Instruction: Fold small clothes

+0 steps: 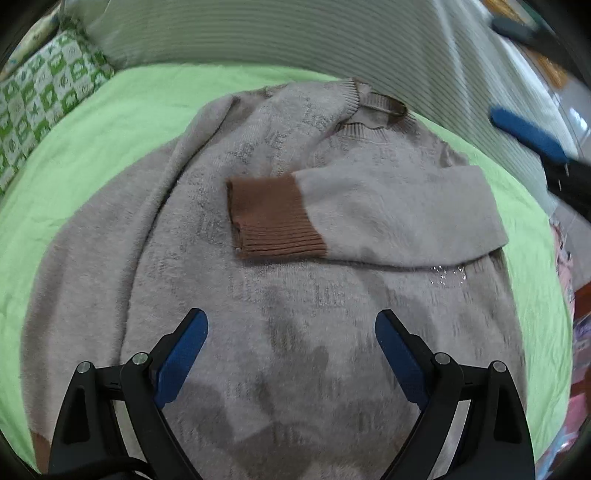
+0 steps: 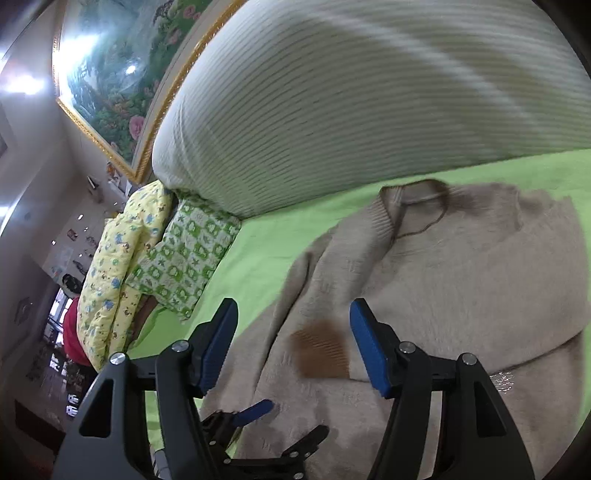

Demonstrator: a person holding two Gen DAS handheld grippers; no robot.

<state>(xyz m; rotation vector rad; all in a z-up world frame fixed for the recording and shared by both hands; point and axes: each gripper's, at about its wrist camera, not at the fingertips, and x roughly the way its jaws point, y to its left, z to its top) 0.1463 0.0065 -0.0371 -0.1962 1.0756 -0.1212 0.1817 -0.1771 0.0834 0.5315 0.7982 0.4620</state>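
1. Sweater [image 1: 280, 280]: beige fuzzy knit, lying flat on the green bed sheet [image 1: 92, 177], neckline [image 1: 373, 110] toward the striped cushion [image 1: 258, 33]. One sleeve is folded across the chest, its brown ribbed cuff [image 1: 273, 218] resting on the body of the sweater. The other sleeve runs down the sweater's opposite edge, not yet folded in by the look of it.
2. Handling, as a judgement: soft, limp, light; the fluffy pile should give fair friction, but the knit will stretch and sag if lifted by a single layer. Best holds are likely the shoulder seam and the hem edge, or the unfolded sleeve near its cuff; pinch both layers at the edge.
3. Left gripper [image 1: 291, 328]: jaws spread wide, holding nothing, over the lower body of the sweater. Contact with the cloth cannot be told.
4. Right gripper [image 2: 293, 321]: jaws spread, empty, above the sweater on the cuff side; the brown cuff shows between the jaw tips in the right wrist view.
5. Beyond the sweater: a green-and-white patterned pillow [image 2: 184, 258] and a yellow printed quilt [image 2: 114, 273] at the sheet's far corner beside the cushion; a framed floral picture [image 2: 122, 74] on the wall behind.
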